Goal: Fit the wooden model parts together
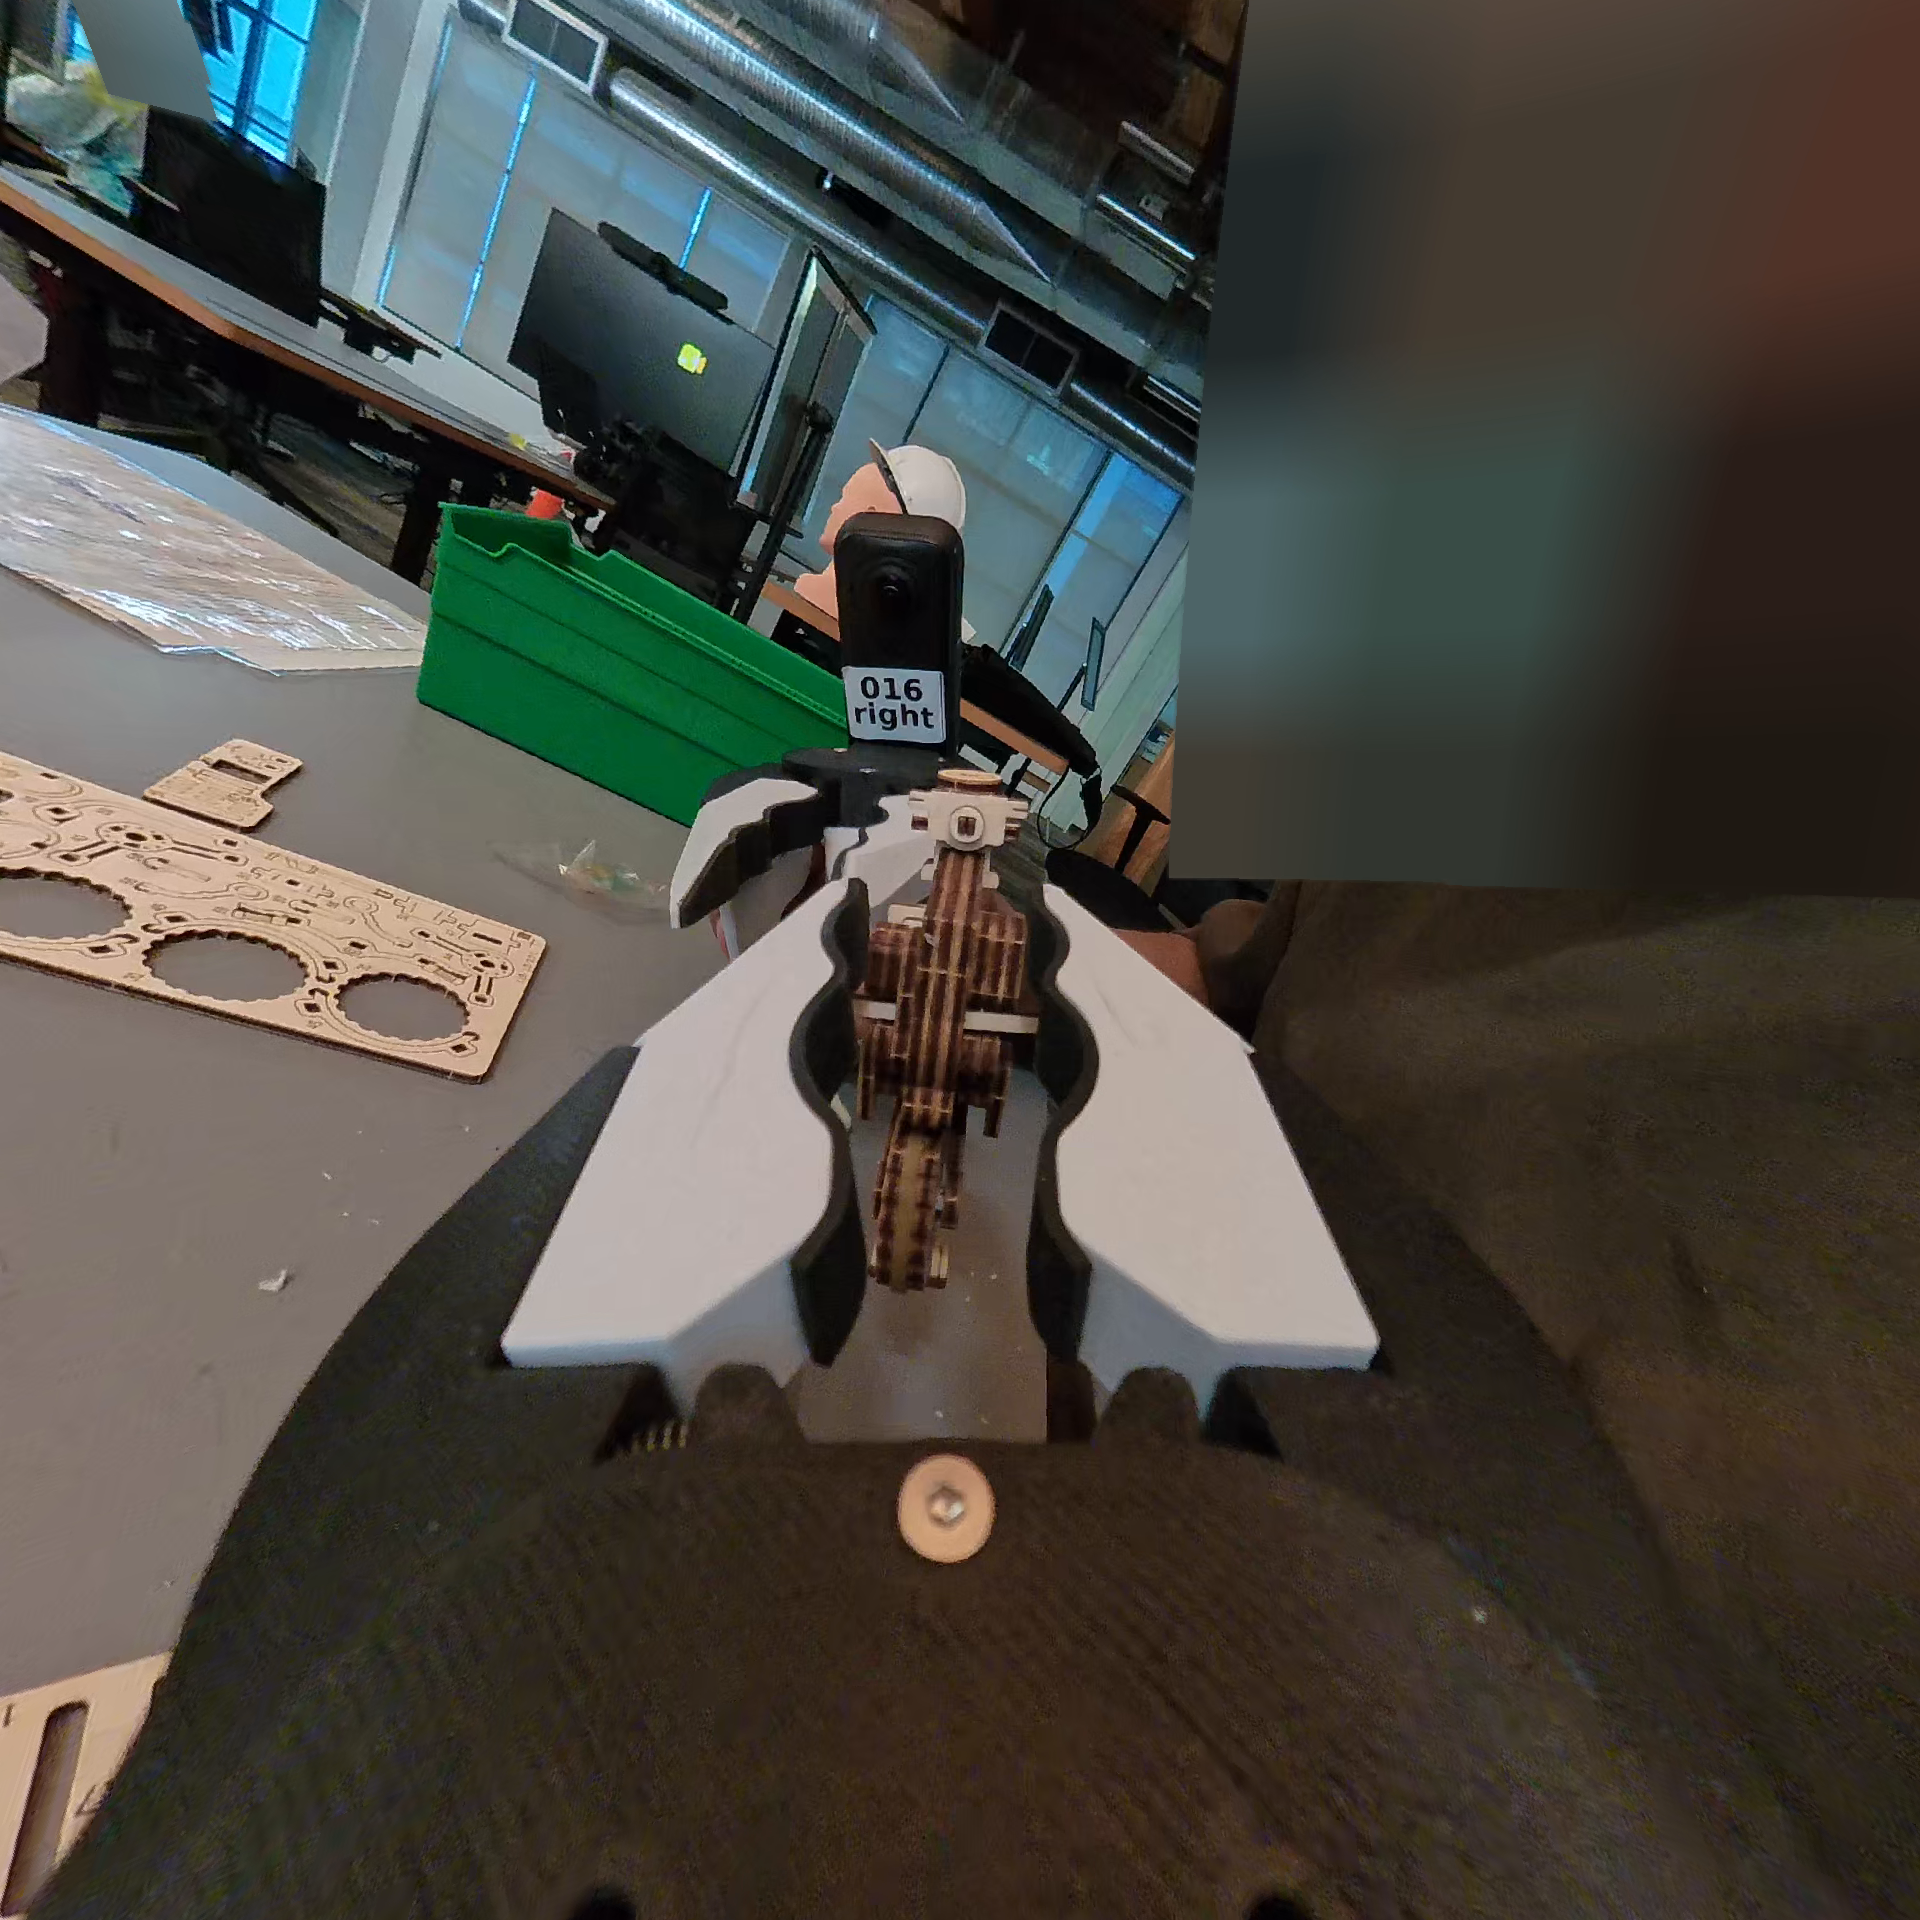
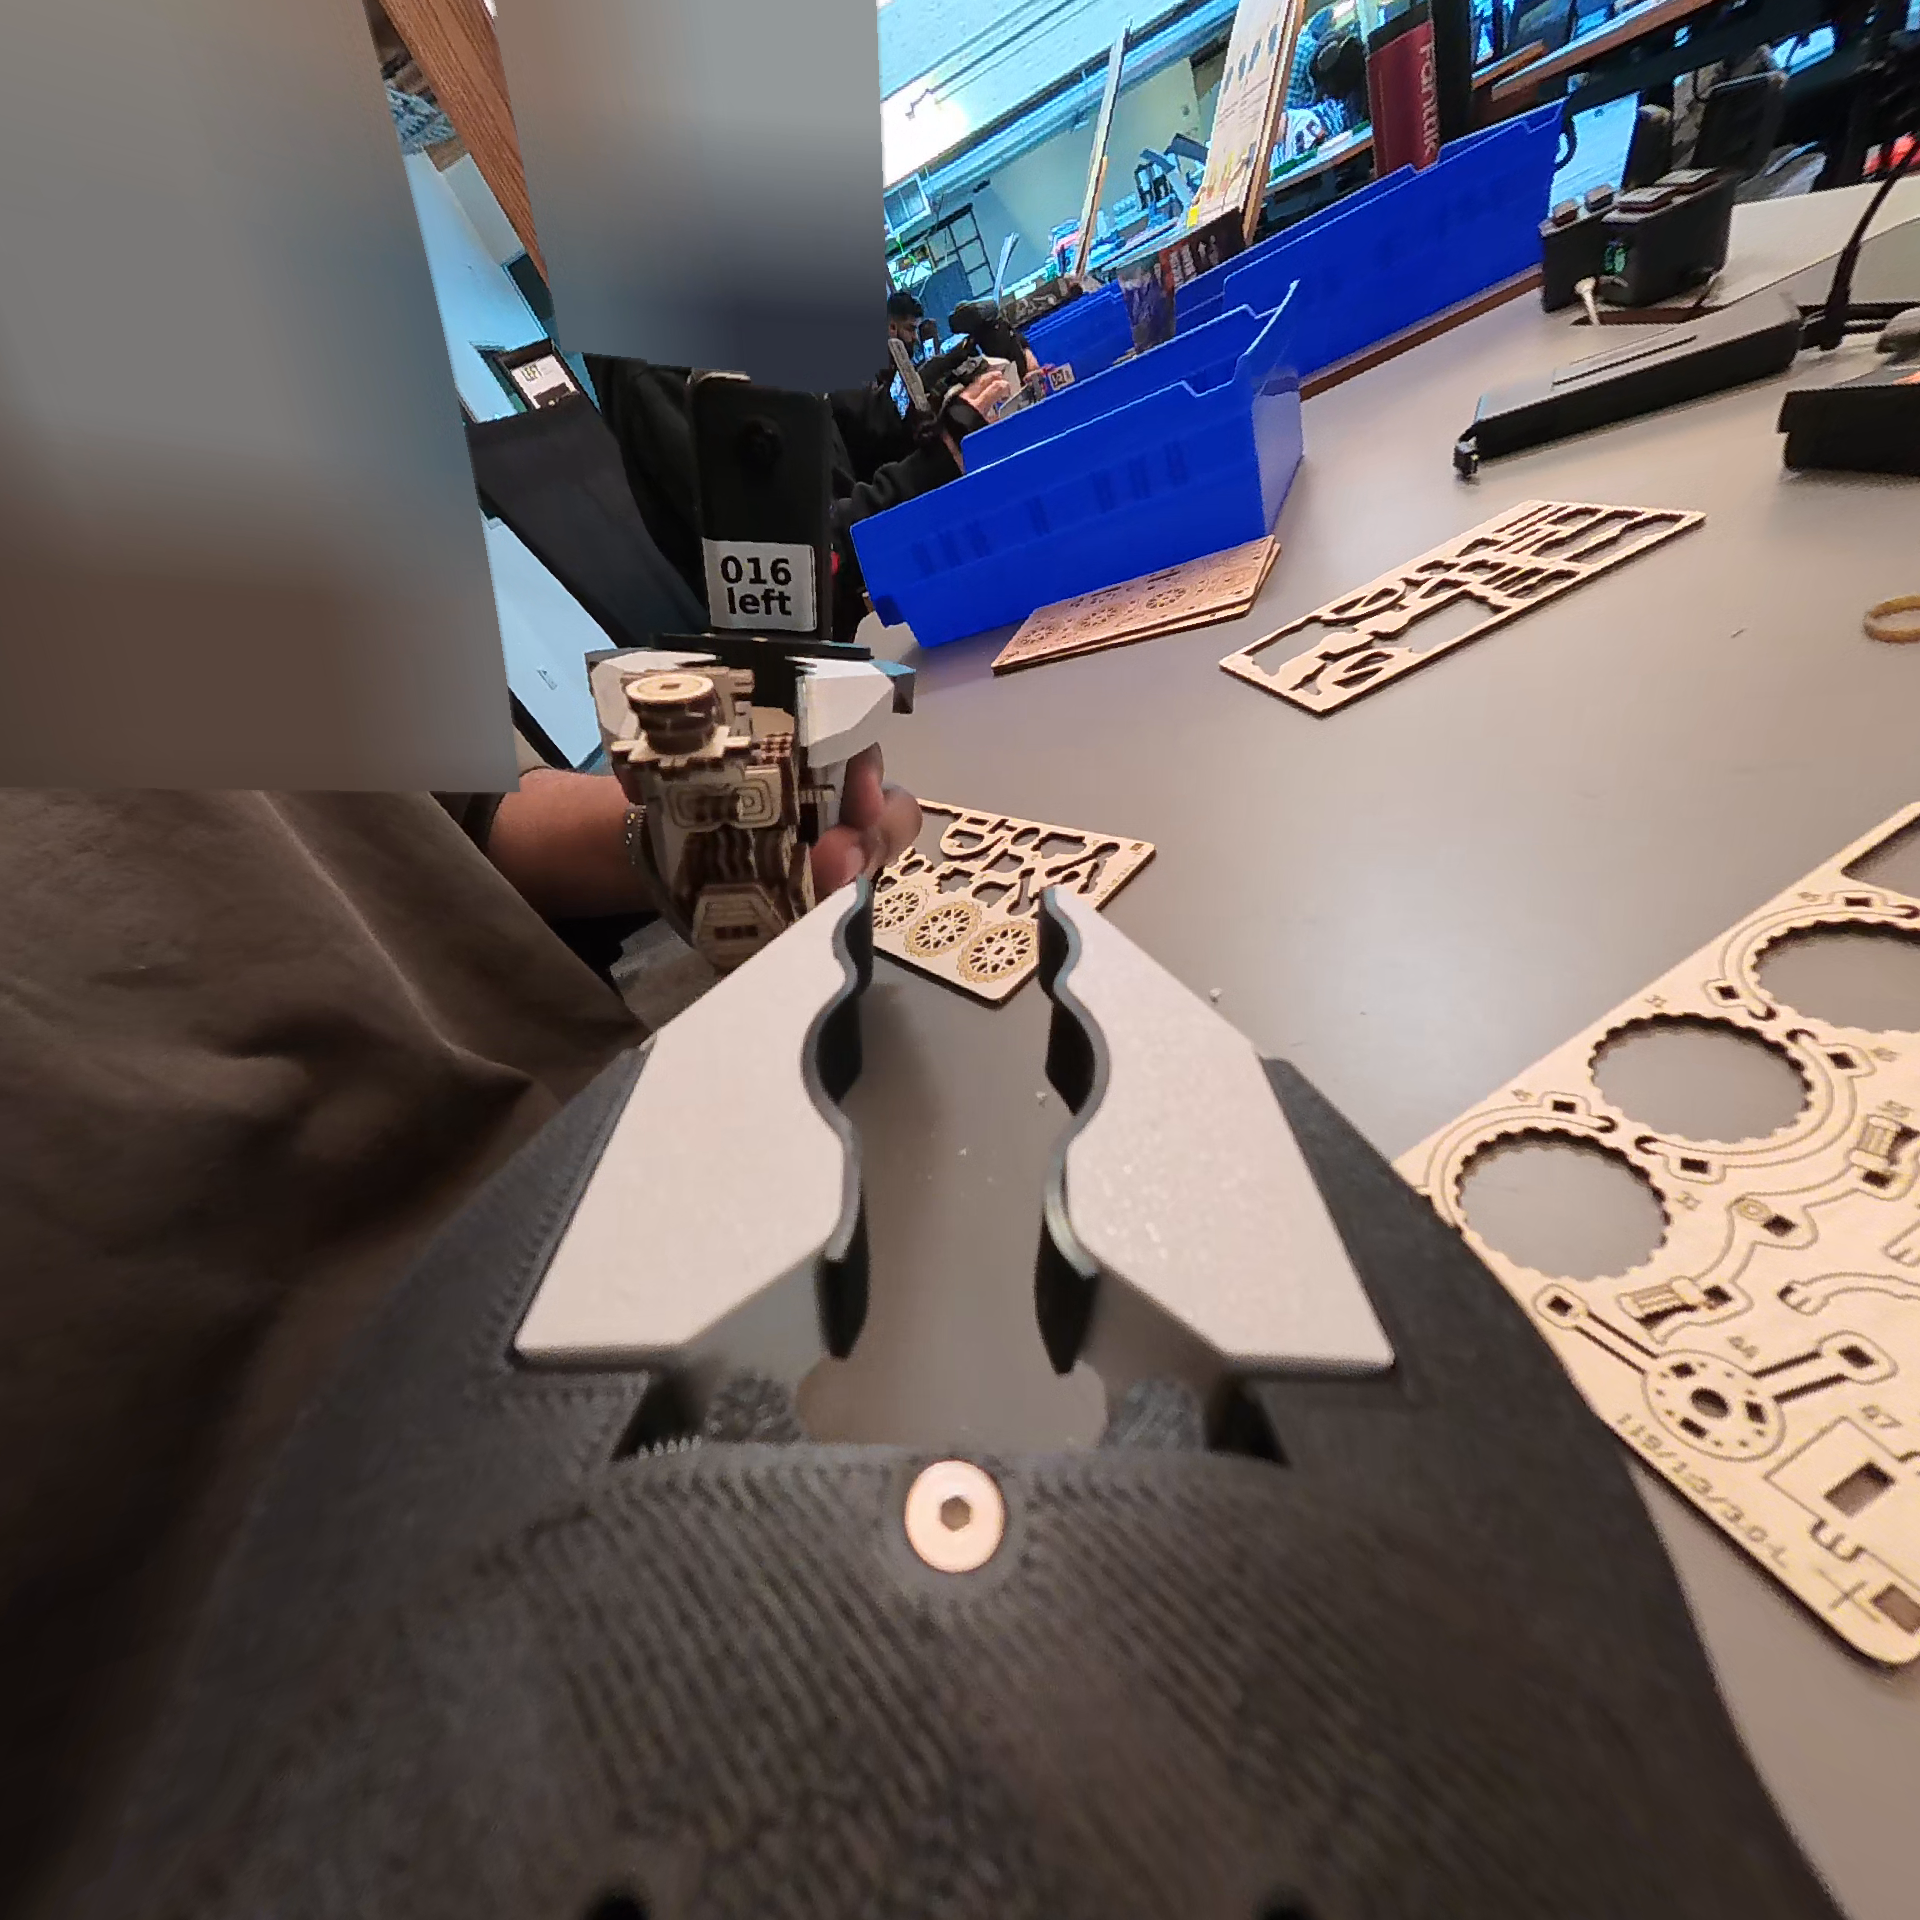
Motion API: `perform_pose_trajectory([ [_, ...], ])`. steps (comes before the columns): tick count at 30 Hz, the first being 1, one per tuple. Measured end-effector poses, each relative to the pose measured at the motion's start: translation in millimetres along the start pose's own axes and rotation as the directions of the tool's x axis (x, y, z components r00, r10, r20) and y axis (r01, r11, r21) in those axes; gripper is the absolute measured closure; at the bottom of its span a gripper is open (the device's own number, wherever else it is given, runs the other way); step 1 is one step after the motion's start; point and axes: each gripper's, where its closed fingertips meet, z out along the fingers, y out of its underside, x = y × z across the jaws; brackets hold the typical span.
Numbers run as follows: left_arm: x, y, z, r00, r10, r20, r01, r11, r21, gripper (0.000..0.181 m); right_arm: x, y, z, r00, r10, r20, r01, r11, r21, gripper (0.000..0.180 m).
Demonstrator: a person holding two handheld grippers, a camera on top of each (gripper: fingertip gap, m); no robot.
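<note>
My left gripper is shut on a part-built wooden model, a dark layered body with a pale hub on top, held upright above the grey table. In the right wrist view the left gripper holds the model at left, with a person's hand just behind it. My right gripper is open and empty, its jaws apart, just right of and below the model. It also shows in the left wrist view, facing me right behind the model's top.
Laser-cut wooden part sheets lie on the table: one with round holes, one with wheels, another farther off. A green bin and blue bins stand at the back. A person's brown-clad torso is close.
</note>
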Motion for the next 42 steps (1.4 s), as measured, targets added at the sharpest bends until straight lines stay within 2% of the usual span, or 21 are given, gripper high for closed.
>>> perform_pose_trajectory([
  [33,-6.9,-11.3,-5.7,0.995,-0.095,-0.007,0.095,0.993,0.072,0.154,2.2,1.0,-0.3,1.000,0.011,0.000,-0.011,1.000,-0.004,0.150],
  [42,-12.9,-14.3,-8.0,0.995,-0.091,0.031,0.088,0.992,0.093,0.154,2.7,1.2,-0.3,1.000,0.013,-0.002,-0.013,1.000,-0.005,0.150],
])
